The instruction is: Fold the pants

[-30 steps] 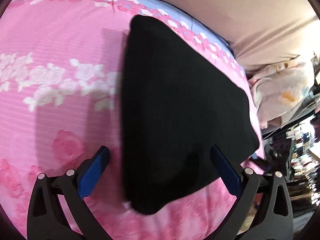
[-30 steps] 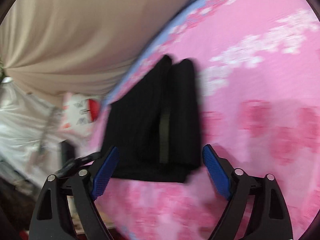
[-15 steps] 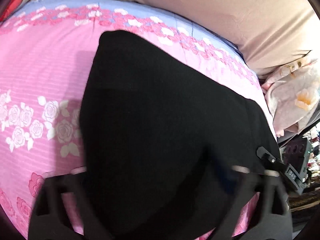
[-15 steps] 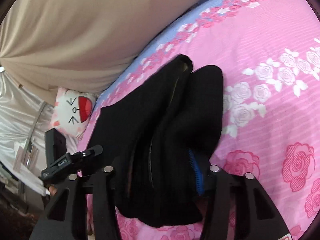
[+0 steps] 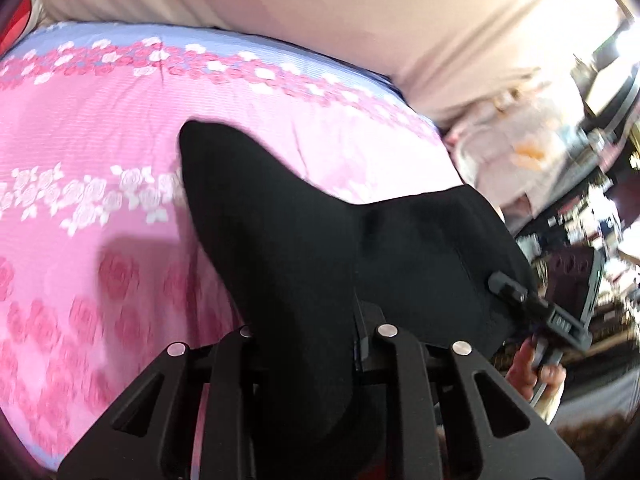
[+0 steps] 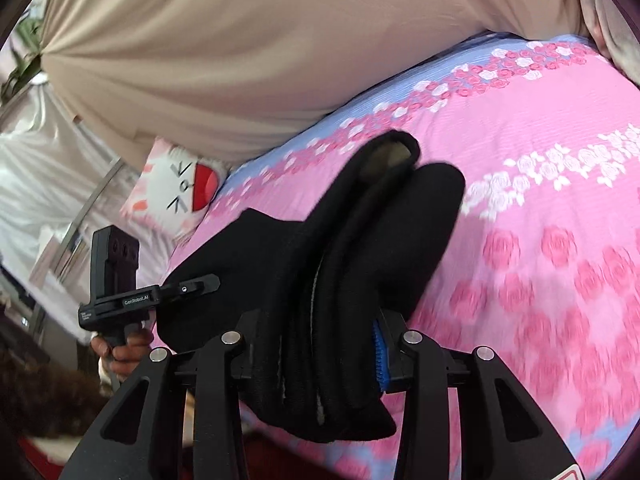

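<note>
Left gripper [image 5: 312, 340] and right gripper [image 6: 316, 344] are each clamping the folded black pants [image 6: 360, 260] above the pink bed [image 6: 540, 220]

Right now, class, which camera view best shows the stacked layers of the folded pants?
The right wrist view: the pants face the camera edge-on, layers visible, clamped in the right gripper. The left wrist view shows only a flat black surface in the left gripper.

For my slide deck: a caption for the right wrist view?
Right tool clamps folded black pants above a pink rose bedspread.
</note>
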Available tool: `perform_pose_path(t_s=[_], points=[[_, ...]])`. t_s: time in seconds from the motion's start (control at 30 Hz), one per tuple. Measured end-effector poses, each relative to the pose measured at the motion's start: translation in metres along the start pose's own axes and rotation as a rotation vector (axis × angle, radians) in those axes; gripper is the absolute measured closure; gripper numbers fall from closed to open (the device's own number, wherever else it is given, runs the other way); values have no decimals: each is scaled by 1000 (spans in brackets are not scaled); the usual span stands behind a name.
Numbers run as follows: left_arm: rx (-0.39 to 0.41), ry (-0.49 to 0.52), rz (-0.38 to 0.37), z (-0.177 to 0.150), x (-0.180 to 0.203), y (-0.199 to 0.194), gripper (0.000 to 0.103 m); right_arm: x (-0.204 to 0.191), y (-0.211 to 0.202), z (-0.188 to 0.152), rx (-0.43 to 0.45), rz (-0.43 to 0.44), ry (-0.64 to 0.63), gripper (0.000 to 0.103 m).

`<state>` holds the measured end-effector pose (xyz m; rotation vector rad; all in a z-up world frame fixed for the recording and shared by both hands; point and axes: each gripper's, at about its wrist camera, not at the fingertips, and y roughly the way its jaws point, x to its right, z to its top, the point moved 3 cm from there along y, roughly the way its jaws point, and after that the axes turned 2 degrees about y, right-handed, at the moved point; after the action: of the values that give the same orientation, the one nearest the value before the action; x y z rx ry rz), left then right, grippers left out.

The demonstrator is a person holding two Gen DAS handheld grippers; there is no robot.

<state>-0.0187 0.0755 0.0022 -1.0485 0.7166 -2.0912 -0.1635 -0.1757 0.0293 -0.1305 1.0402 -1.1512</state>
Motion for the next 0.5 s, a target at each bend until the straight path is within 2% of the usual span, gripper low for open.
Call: perform_pose_path(t_s=[0.1,0.23,0.33,0.5], points=[[43,41,-24,-12,12,-21,82,-19,-21,-13,22,9,-43,66],[183,139,-37,-9,38,-60,82,-49,-47,-11,106,49,-119,66],[291,226,-22,4,56,-88,82,-66,-65,3,190,79,-168,66],[446,343,20,38,80,-126,81,-96,-89,45,347,138,-263,66]])
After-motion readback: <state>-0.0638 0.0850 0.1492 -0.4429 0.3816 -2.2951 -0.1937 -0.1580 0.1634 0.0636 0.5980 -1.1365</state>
